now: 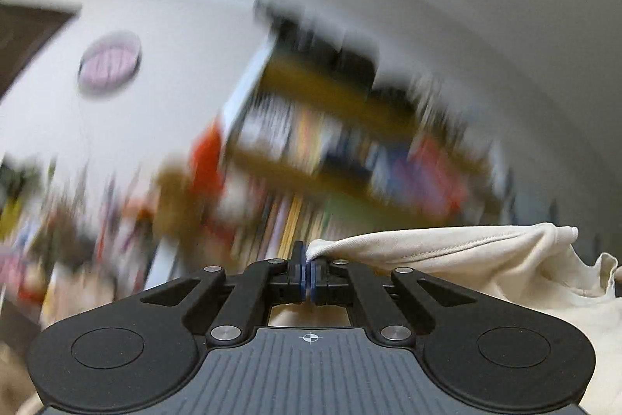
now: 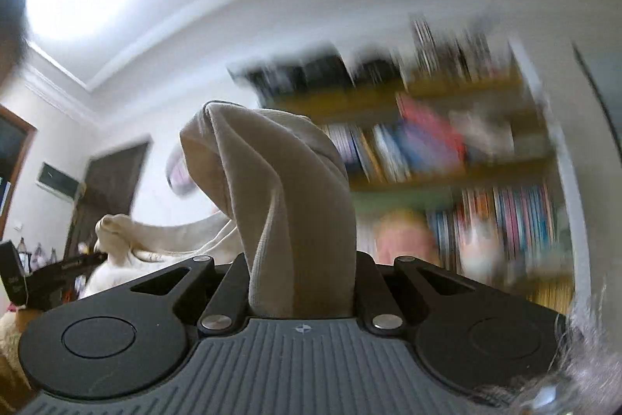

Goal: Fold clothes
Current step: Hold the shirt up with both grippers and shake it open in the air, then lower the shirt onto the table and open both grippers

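Black hand-held gripper (image 1: pixel 309 273), silver screws, ribbed grey base

I am counting one cream garment (image 1: pixel 466 259) — a single piece of cloth, as far as I am making out. I am seeing two grippers: the left gripper (image 1: pixel 308 273) in its own view, the right gripper (image 2: pixel 303 282) in the other, where I am also catching the left one low at the left edge. I am counting one bookshelf (image 2: pixel 447 142), with at least three shelf boards; the books are blurring too much for a count. I am finding one round plaque (image 1: pixel 110 64) on the wall — and one dark door (image 2: pixel 109 189)
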`<state>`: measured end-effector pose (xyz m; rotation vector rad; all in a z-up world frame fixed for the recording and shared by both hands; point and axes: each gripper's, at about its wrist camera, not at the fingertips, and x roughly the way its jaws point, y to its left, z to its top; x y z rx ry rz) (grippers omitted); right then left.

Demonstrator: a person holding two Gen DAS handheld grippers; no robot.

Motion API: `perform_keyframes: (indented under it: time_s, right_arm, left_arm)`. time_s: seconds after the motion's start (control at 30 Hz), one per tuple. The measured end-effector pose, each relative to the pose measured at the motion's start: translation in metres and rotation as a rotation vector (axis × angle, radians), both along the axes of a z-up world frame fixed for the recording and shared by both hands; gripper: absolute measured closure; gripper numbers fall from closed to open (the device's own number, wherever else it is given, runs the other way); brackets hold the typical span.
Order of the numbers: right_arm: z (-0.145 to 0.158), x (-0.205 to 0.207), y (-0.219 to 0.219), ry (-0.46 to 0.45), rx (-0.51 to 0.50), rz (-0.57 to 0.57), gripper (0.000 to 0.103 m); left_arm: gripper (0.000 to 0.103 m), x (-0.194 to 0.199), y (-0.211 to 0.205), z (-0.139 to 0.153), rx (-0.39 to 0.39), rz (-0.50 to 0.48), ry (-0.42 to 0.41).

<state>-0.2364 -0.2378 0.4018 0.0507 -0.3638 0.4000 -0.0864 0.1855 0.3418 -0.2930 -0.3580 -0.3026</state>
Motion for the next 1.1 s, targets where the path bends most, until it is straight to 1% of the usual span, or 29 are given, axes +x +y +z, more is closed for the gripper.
perform_keyframes:
  time_s: [0.03, 0.07, 0.1, 0.17, 0.2, 0.23, 0.27, 0.3, 0.33, 0.37, 0.4, 0.43, 0.5, 0.6, 0.7, 0.73, 0.9, 0.93, 0.97, 1.0, 1.03, 1.07, 1.1]
  right_arm:
    - [-0.014, 0.021, -0.005, 0.08, 0.012, 0.002, 0.096]
    - [-0.029, 0.044, -0.01, 0.166, 0.025, 0.005, 0.096]
    - [-0.054, 0.072, -0.014, 0.278, 0.042, 0.018, 0.096]
    - [-0.106, 0.128, -0.023, 0.504, 0.075, 0.041, 0.095]
    - [-0.139, 0.157, -0.024, 0.624, 0.078, 0.045, 0.095]
    - [-0.175, 0.185, -0.021, 0.726, 0.061, 0.03, 0.095]
    - [-0.211, 0.213, -0.019, 0.828, 0.043, 0.015, 0.095]
    - [-0.247, 0.24, -0.016, 0.925, 0.023, 0.0, 0.095]
    - [-0.277, 0.261, -0.013, 0.988, -0.006, -0.012, 0.095]
    - [-0.303, 0.281, -0.01, 1.031, -0.031, -0.019, 0.095]
    - [-0.323, 0.3, -0.01, 1.063, -0.038, -0.028, 0.095]
    - [-0.34, 0.318, -0.011, 1.091, -0.041, -0.037, 0.095]
    - [-0.357, 0.348, -0.016, 1.106, -0.011, -0.043, 0.095]
    - [-0.362, 0.394, -0.023, 1.119, 0.006, -0.039, 0.094]
    - [-0.37, 0.426, -0.024, 1.118, -0.015, -0.035, 0.094]
    - [-0.373, 0.435, -0.024, 1.119, -0.019, -0.04, 0.094]
    - [-0.384, 0.469, -0.027, 1.137, -0.021, -0.076, 0.094]
    - [-0.386, 0.475, -0.028, 1.139, -0.018, -0.084, 0.094]
    - [-0.386, 0.481, -0.029, 1.141, -0.009, -0.088, 0.094]
    - [-0.387, 0.487, -0.029, 1.148, -0.006, -0.09, 0.093]
    - [-0.389, 0.493, -0.026, 1.174, -0.034, -0.086, 0.089]
    - [-0.391, 0.499, -0.023, 1.195, -0.064, -0.087, 0.085]
    - [-0.39, 0.498, -0.02, 1.185, -0.103, -0.113, 0.075]
  left_arm:
    - [0.102, 0.022, -0.004, -0.019, 0.029, 0.011, 0.098]
    - [0.102, 0.047, -0.009, -0.043, 0.059, 0.02, 0.214]
    - [0.102, 0.071, -0.012, -0.068, 0.086, 0.03, 0.333]
    - [0.102, 0.121, -0.016, -0.128, 0.124, 0.056, 0.58]
    - [0.102, 0.144, -0.018, -0.159, 0.143, 0.071, 0.682]
    - [0.102, 0.164, -0.023, -0.187, 0.172, 0.086, 0.769]
    - [0.102, 0.179, -0.027, -0.209, 0.212, 0.101, 0.828]
    - [0.102, 0.19, -0.031, -0.226, 0.245, 0.117, 0.867]
    - [0.102, 0.204, -0.033, -0.235, 0.254, 0.131, 0.902]
    - [0.102, 0.217, -0.036, -0.244, 0.263, 0.144, 0.937]
    - [0.102, 0.231, -0.039, -0.251, 0.274, 0.16, 0.966]
    - [0.102, 0.245, -0.042, -0.253, 0.29, 0.178, 0.977]
    - [0.102, 0.274, -0.049, -0.253, 0.325, 0.199, 0.987]
    - [0.102, 0.299, -0.057, -0.259, 0.356, 0.229, 0.996]
    - [0.102, 0.333, -0.065, -0.265, 0.348, 0.247, 1.022]
    - [0.102, 0.348, -0.071, -0.267, 0.349, 0.252, 1.026]
    - [0.101, 0.379, -0.08, -0.277, 0.355, 0.277, 1.047]
    - [0.099, 0.383, -0.082, -0.28, 0.366, 0.286, 1.058]
    - [0.093, 0.388, -0.084, -0.284, 0.38, 0.293, 1.084]
    - [0.091, 0.392, -0.085, -0.287, 0.395, 0.291, 1.114]
    - [0.09, 0.394, -0.086, -0.291, 0.41, 0.27, 1.15]
    - [0.083, 0.394, -0.088, -0.293, 0.428, 0.249, 1.18]
    - [0.072, 0.389, -0.09, -0.294, 0.456, 0.234, 1.181]
